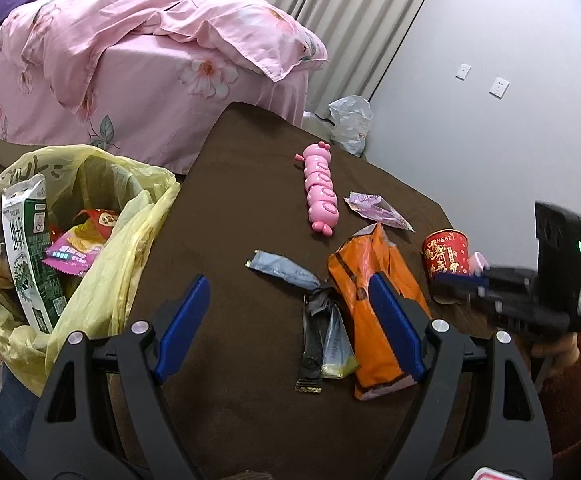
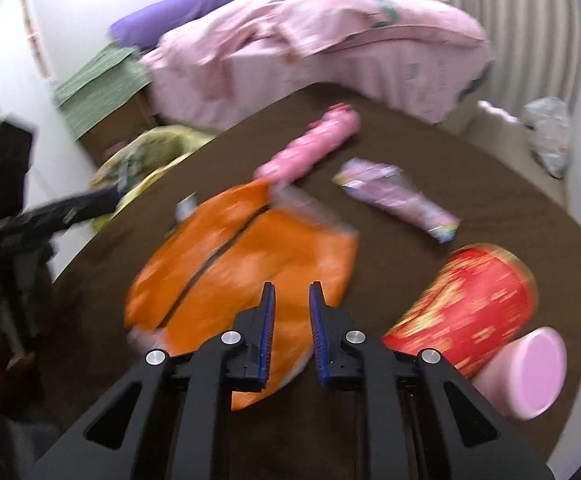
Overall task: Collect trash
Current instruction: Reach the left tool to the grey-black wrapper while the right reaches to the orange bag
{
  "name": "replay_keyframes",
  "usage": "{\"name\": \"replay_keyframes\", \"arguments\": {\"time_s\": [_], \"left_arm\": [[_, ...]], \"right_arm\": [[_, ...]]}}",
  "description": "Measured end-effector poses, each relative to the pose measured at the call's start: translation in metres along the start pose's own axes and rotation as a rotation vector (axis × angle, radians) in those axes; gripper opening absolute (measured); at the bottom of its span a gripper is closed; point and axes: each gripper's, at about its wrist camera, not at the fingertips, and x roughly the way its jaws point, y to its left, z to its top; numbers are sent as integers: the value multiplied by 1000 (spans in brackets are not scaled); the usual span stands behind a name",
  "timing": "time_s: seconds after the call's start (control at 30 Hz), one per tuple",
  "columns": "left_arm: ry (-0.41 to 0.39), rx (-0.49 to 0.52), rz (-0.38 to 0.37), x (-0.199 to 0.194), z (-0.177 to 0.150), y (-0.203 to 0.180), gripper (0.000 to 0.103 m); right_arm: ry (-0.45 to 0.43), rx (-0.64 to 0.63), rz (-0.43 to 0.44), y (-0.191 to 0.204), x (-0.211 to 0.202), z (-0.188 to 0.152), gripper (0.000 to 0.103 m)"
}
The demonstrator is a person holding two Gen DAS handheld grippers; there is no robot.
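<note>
An orange snack bag [image 1: 374, 304] [image 2: 242, 264] lies on the brown table [image 1: 250, 208]. Beside it lie a grey wrapper [image 1: 286, 270], dark and yellowish sachets [image 1: 324, 340], a purple wrapper [image 1: 378, 210] [image 2: 398, 196] and a red paper cup [image 1: 446, 260] [image 2: 470, 304]. A yellow trash bag [image 1: 102, 224] at the left holds cartons and wrappers. My left gripper [image 1: 290, 292] is open and empty above the sachets. My right gripper [image 2: 292, 292] hangs over the orange bag's near edge, jaws a narrow gap apart, nothing between them; it also shows in the left wrist view [image 1: 450, 280].
A pink caterpillar toy [image 1: 320, 192] [image 2: 310, 144] lies at the table's middle. A pink cylinder [image 2: 526, 372] lies by the red cup. A bed with pink bedding [image 1: 130, 60] stands behind the table. A clear plastic bag [image 1: 350, 122] sits on the floor by the wall.
</note>
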Motion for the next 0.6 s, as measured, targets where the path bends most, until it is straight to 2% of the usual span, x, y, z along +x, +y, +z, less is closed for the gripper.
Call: {"name": "replay_keyframes", "arguments": {"time_s": [0.07,0.17,0.27,0.37,0.47,0.53,0.6], "left_arm": [[4,3,-2,0,-1,0,77],[13,15,-9,-1,-3,-2,77],[35,20,-20,3,-4,-2,80],[103,19,-57,17,-4,-4,84],[148,87,-10,34,-5,-14,85],[143,134,38,42,-2,-19,85],[164,153,62,51,4,-21,84]], "right_arm": [[19,-33,17,16,0,-12,16],[18,-12,31,20,-7,-25,16],[-15,56,10,13,-20,-37,16],[-61,135,-20,3,-33,-47,17],[-84,187,-27,-5,-39,-54,19],[-97,227,13,-8,-41,-61,44],[-118,264,93,-9,-43,-67,53]]}}
